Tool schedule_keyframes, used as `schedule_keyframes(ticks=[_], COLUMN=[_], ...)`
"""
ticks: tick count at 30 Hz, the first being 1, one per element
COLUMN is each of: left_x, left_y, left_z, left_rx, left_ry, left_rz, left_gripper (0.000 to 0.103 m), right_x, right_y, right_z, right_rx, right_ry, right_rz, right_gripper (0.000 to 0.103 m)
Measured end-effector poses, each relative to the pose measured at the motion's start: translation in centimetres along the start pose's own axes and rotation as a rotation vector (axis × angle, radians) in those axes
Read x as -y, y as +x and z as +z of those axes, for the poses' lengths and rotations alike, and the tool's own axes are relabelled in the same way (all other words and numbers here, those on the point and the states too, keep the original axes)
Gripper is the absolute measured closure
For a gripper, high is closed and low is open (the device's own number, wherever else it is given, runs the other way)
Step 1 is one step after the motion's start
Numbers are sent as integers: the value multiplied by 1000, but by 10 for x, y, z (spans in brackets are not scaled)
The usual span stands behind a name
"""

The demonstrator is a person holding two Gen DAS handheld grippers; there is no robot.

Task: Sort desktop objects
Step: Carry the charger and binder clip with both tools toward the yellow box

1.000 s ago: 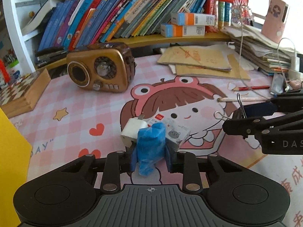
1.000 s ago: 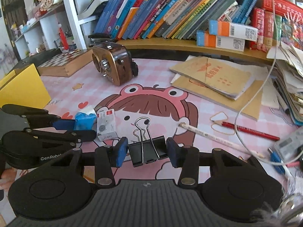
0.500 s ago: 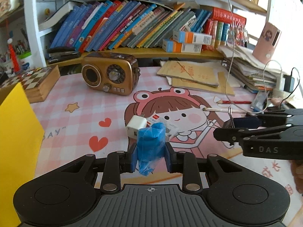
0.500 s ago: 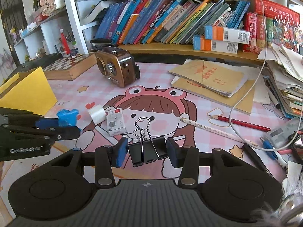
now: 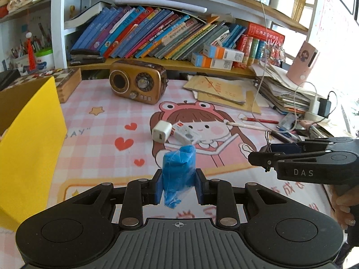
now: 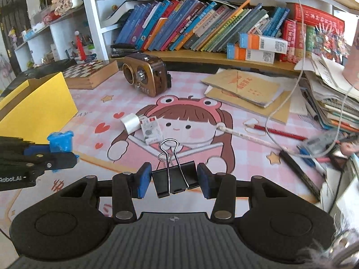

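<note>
**A:** Two grippers, both loaded. Start with the big things: what lies around them?

**B:** Left of the left gripper (image 5: 178,187) stands the yellow box (image 5: 29,148), its open top near that side. I judge it the likely bin for sorting. Ahead of both grippers, well off, sits the radio (image 5: 138,84) on the pink mat (image 5: 94,134). Nearer, just ahead of the left gripper, lie the charger (image 5: 161,131) and a small white carton (image 5: 186,134), touching each other.

**A:** And the held things?

**B:** The left gripper is clamped on a blue wad (image 5: 178,170), crumpled film or wrapper by the look of it, standing up between the pads and hanging a little below them. The right gripper (image 6: 171,180) pinches a black binder clip (image 6: 172,179) by its body ends, wire handles pointing forward and away from the camera. Both are lifted clear of the mat.

**A:** How will they handle?

**B:** The wad looks soft and very light. It should squash under the pads and may cling on release, so a wide opening over the box seems wise. The clip is stiff steel, small and smooth. Held across its ends it could pivot or slip, and the flat body is the right place to grip, not the loose handles.

**A:** Anything left?

**B:** Charger, carton, and pencils (image 6: 251,136) ahead to the right of the right gripper.
</note>
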State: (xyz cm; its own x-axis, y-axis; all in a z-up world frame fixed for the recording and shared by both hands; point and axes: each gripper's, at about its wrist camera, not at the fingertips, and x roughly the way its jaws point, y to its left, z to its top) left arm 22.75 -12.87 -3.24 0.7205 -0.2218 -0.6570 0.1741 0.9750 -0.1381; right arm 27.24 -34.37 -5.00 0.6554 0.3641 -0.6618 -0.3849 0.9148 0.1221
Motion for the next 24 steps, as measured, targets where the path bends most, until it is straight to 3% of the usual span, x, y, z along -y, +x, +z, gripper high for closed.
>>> schedule_keyframes(ticks=[6,24], left_x=[-5,-33], left_y=[-22,-81], left_z=[-12,-48], left_rx=[7,41], left_ry=[-14,-9], left_rz=[-24,-77], left_gripper=[75,75], right_x=[-15,-94], right_y=[-18,-61], right_z=[-11,-40], right_rx=[-51,-30], right_ry=[72,32], right_rz=[-1,-31], right_gripper=[61,61])
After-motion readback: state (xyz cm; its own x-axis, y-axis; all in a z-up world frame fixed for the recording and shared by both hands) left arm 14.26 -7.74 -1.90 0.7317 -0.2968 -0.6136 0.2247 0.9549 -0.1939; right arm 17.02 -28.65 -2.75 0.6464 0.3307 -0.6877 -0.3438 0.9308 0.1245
